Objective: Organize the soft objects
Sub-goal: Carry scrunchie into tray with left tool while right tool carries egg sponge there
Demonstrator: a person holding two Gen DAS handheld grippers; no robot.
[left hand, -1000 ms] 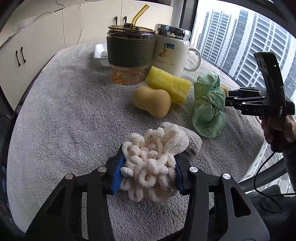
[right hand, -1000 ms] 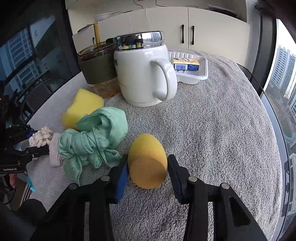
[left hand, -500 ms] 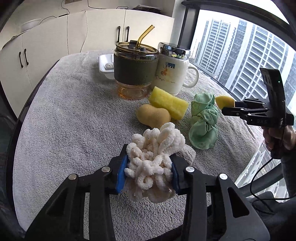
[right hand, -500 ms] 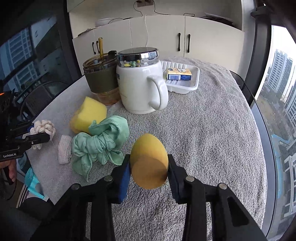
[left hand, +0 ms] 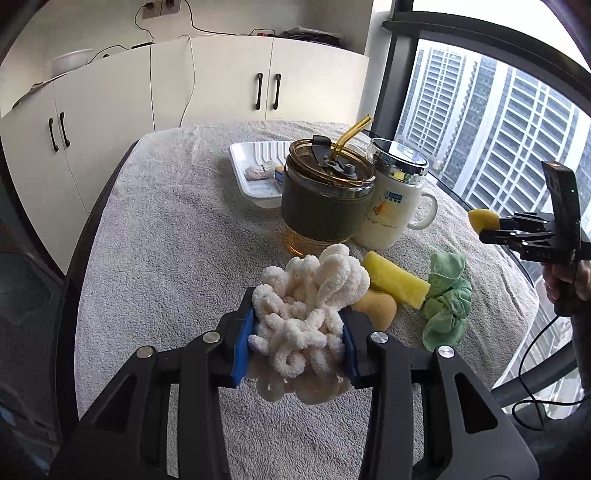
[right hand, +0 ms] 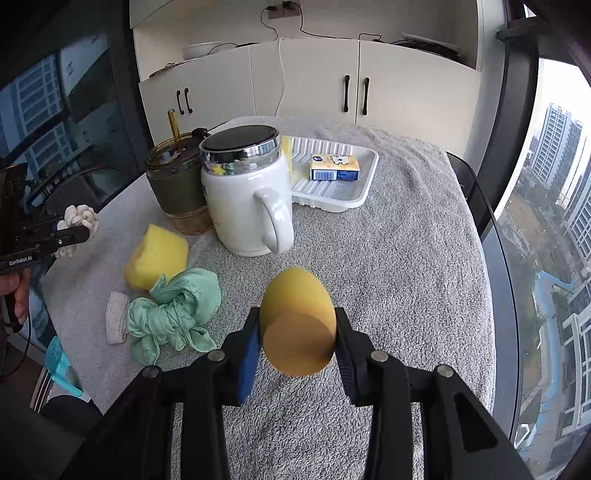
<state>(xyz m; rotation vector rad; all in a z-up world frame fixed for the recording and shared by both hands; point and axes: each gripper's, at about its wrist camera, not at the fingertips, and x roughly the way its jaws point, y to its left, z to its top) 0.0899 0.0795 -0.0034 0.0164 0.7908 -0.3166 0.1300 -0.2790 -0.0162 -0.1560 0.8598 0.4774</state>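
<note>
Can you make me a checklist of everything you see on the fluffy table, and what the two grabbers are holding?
Surface: grey towel covers the table.
Job's things: white loopy cloth and egg-shaped sponge are lifted; yellow block sponge, green cloth, tan sponge and small knitted pad lie on the towel.
Clutter: straw tumbler, white mug, white tray holding a small box.
Grippers: left gripper shut on the loopy cloth; right gripper shut on the egg-shaped sponge.
Cables: wires trail over the cabinets.
Surroundings: white cabinets, windows showing tall buildings.
</note>
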